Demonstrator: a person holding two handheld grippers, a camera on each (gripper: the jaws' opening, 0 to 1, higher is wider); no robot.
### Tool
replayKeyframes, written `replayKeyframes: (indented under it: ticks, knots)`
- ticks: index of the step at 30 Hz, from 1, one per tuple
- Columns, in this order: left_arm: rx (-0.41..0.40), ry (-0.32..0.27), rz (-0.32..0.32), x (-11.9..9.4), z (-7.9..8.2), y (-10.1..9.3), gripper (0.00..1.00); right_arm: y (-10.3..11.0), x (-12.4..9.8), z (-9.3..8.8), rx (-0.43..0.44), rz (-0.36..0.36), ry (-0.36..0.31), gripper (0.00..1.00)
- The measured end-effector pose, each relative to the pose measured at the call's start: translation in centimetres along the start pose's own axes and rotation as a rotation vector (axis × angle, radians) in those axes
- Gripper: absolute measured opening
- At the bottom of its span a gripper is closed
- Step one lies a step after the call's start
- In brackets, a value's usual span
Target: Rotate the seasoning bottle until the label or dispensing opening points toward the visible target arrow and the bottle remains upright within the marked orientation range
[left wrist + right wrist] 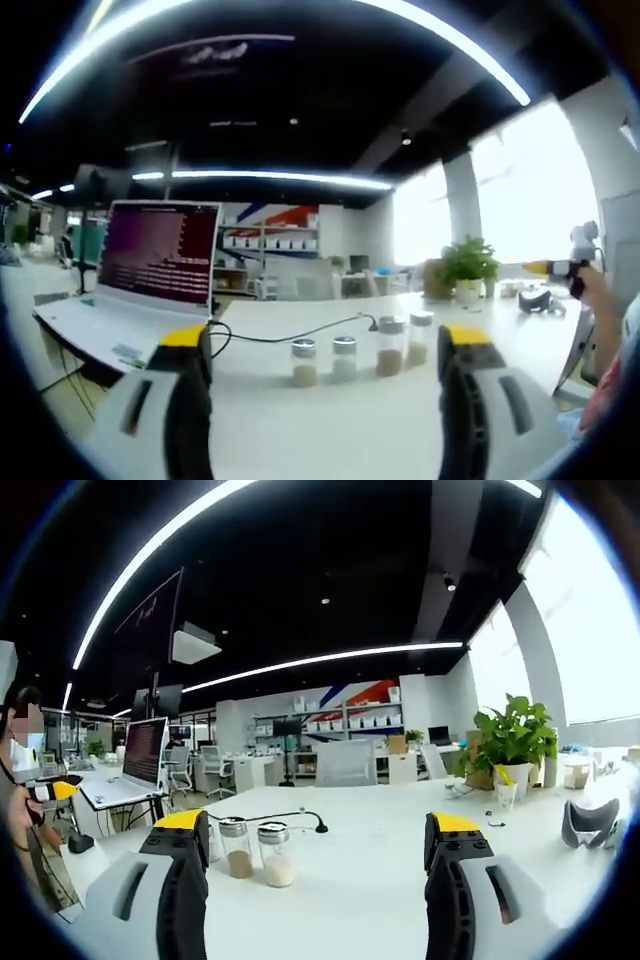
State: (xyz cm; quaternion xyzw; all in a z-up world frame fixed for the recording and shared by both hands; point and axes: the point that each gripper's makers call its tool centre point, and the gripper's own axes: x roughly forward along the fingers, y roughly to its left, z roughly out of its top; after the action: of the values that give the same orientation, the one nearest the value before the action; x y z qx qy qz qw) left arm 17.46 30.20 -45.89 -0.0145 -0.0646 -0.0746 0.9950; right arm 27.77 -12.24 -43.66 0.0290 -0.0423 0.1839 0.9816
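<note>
While both grippers hang above the white table (330,420), neither touches anything. In the left gripper view, the left gripper (325,355) has its two yellow-tipped jaws spread wide, rising at 7 and 5 o'clock with bare tabletop between them. Just beyond the gap, near the centre of that view, four seasoning bottles (360,352) stand upright in a row, each glass with a silver cap: the two on the left are shorter, the two on the right taller and fuller with brown contents. A black cable (290,335) curls across the table behind them toward an open laptop (140,275) at 9 o'clock. A potted plant (468,265) sits at 2 o'clock, and a person's forearm (605,320) enters at 3 o'clock.

In the right gripper view, the right gripper (315,845) is likewise spread open and empty. Two seasoning bottles stand just inside its left jaw at 7 o'clock: a brown-filled one (238,848) and a white-filled one (276,855). No target arrow can be made out on the table. A white headset-like object (588,823) lies at 3 o'clock.
</note>
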Motion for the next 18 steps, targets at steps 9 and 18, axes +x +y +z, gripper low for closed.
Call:
replayKeyframes:
  ticks: [9,18]
  knots:
    - [-0.003,-0.002,-0.024,0.0,0.1,-0.2,0.99,2.3,2.0,0.3,-0.001,0.054,0.006,0.91]
    - [-0.016,0.012,-0.028,0.2,-0.4,-0.2,0.99,4.4,3.7,0.3,-0.005,0.093,0.014,0.91]
